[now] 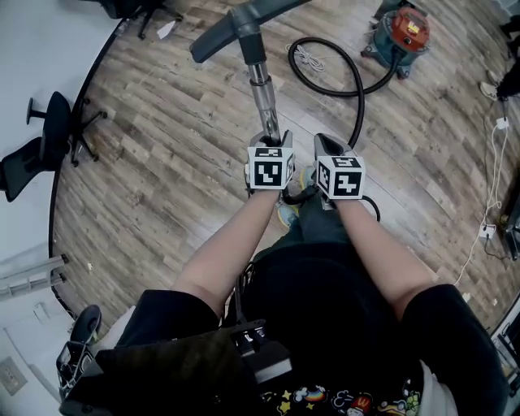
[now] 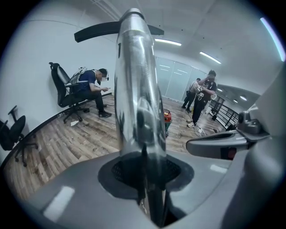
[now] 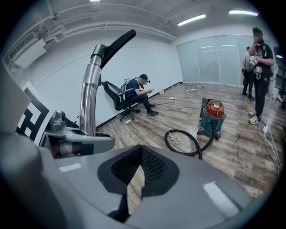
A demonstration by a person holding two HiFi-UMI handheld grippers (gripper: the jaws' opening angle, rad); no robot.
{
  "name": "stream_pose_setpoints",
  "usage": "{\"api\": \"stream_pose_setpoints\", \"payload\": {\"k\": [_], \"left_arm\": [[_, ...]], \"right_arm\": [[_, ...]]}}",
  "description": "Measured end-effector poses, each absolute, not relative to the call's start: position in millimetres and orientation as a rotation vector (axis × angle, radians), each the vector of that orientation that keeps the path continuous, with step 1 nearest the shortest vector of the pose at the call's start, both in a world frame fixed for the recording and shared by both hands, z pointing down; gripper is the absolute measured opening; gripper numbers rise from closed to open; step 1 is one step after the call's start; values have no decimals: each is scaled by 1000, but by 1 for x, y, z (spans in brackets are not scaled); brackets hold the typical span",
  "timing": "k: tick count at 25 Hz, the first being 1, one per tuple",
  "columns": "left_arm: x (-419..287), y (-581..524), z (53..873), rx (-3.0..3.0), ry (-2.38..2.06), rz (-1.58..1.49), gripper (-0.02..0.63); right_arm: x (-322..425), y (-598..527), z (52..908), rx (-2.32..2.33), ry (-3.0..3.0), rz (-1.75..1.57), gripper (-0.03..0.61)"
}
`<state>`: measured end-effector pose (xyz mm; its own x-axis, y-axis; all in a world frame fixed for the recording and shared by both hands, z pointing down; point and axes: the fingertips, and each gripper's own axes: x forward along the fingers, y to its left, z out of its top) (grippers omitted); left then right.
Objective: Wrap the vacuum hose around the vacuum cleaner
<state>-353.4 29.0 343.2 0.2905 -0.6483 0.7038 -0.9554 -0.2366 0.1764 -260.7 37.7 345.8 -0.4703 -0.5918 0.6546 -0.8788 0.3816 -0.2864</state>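
Observation:
The vacuum cleaner (image 1: 404, 32) is a red-topped teal canister standing on the wood floor at the far right, also seen in the right gripper view (image 3: 212, 117). Its black hose (image 1: 357, 81) loops over the floor and runs back under my right gripper (image 1: 329, 146). The metal wand (image 1: 264, 97) with its dark floor nozzle (image 1: 236, 24) points away from me. My left gripper (image 1: 272, 140) is shut on the wand (image 2: 136, 89), which fills the space between its jaws. My right gripper (image 3: 139, 154) is shut with nothing in it; the hose (image 3: 183, 142) passes below its jaws.
Black office chairs (image 1: 57, 130) stand at the left by the curved wall. A person sits on a chair (image 3: 136, 94) by the wall and another person stands at the right (image 3: 259, 58). A white cable (image 1: 487, 187) trails along the right side.

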Motion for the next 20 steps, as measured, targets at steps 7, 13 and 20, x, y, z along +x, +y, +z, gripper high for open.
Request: {"api": "stream_pose_setpoints", "payload": {"k": [7, 13, 20], "left_arm": [[-350, -59, 336, 2021, -1407, 768, 112], [-340, -121, 336, 2044, -1392, 844, 112], [-332, -157, 340, 2077, -1321, 890, 112]], "right_arm": [[-264, -46, 352, 1244, -2222, 901, 25], [-258, -112, 352, 1210, -2247, 893, 25], [-246, -152, 353, 1292, -2220, 939, 25]]}}
